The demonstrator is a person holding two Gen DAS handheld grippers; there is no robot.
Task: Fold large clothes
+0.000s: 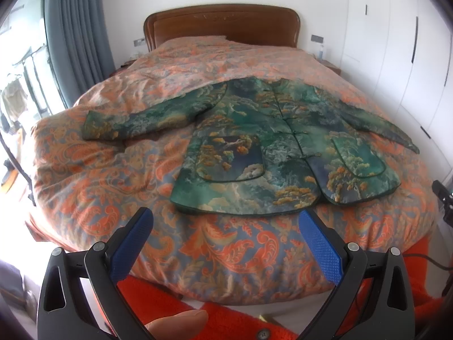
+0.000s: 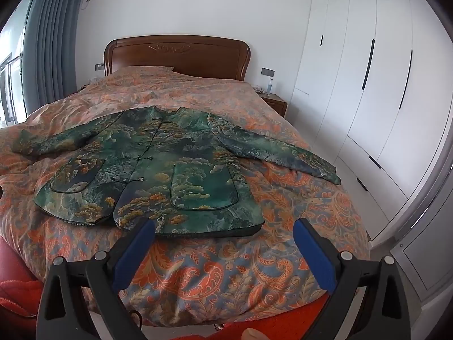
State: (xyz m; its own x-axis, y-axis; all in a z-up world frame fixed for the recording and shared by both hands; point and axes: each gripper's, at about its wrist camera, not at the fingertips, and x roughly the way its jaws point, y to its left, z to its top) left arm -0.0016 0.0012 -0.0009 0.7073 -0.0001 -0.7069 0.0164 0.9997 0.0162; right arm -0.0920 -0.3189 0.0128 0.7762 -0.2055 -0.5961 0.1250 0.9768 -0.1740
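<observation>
Hovering empty with jaws spread wide, the left gripper (image 1: 226, 223) and right gripper (image 2: 223, 235) both face the green jacket (image 1: 271, 141), spread buttoned-up on the bedspread (image 1: 119, 187), hem nearest, collar toward the headboard (image 1: 220, 22).

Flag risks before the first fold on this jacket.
1. The jacket's right sleeve reaches the bed's edge and could slide off when tugged.
2. The quilt under it is puffy and rumpled, so a pinch may catch both layers.
3. Both the left gripper and right gripper are open short of the hem, and the padded fabric may spring out of a shallow grip.
</observation>
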